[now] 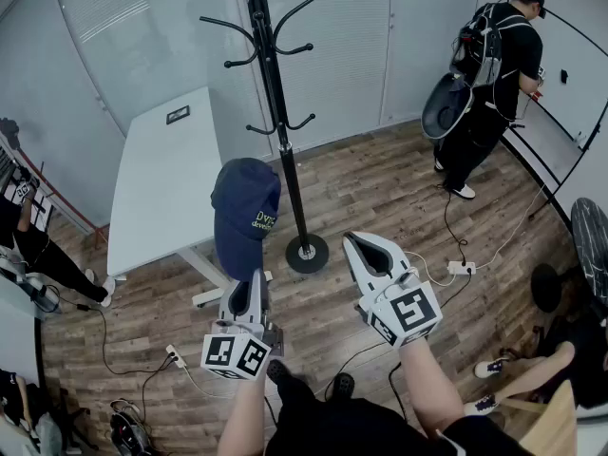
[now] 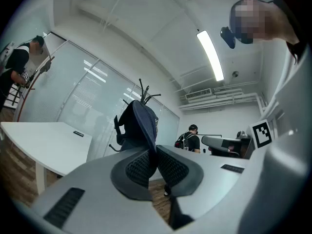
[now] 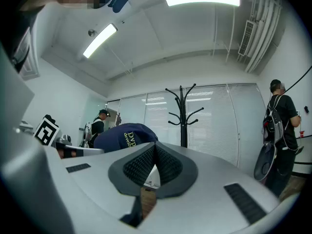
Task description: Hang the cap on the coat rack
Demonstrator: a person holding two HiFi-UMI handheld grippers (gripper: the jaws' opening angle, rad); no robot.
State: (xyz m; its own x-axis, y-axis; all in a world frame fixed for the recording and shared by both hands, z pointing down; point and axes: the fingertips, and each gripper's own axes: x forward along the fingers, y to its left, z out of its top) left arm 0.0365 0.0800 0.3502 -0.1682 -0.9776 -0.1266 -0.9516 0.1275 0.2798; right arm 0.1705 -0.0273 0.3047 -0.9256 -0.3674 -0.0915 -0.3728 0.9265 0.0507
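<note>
A navy cap [image 1: 245, 212] with yellow lettering hangs upright from my left gripper [image 1: 249, 277], which is shut on its lower edge. In the left gripper view the cap [image 2: 141, 126] rises straight out of the pressed pads and hides most of the rack behind it. The black coat rack [image 1: 275, 112] stands just right of the cap, its round base [image 1: 307, 253] on the wood floor. My right gripper [image 1: 368, 247] is shut and holds nothing, right of the base. From it I see the cap [image 3: 124, 138] at the left and the rack [image 3: 183, 113] ahead.
A white table [image 1: 161, 179] stands left of the rack against the glass wall. A person with a backpack [image 1: 494, 65] works at the far right. Cables and a power strip [image 1: 461, 267] lie on the floor. Another person [image 1: 28, 245] sits at the left edge.
</note>
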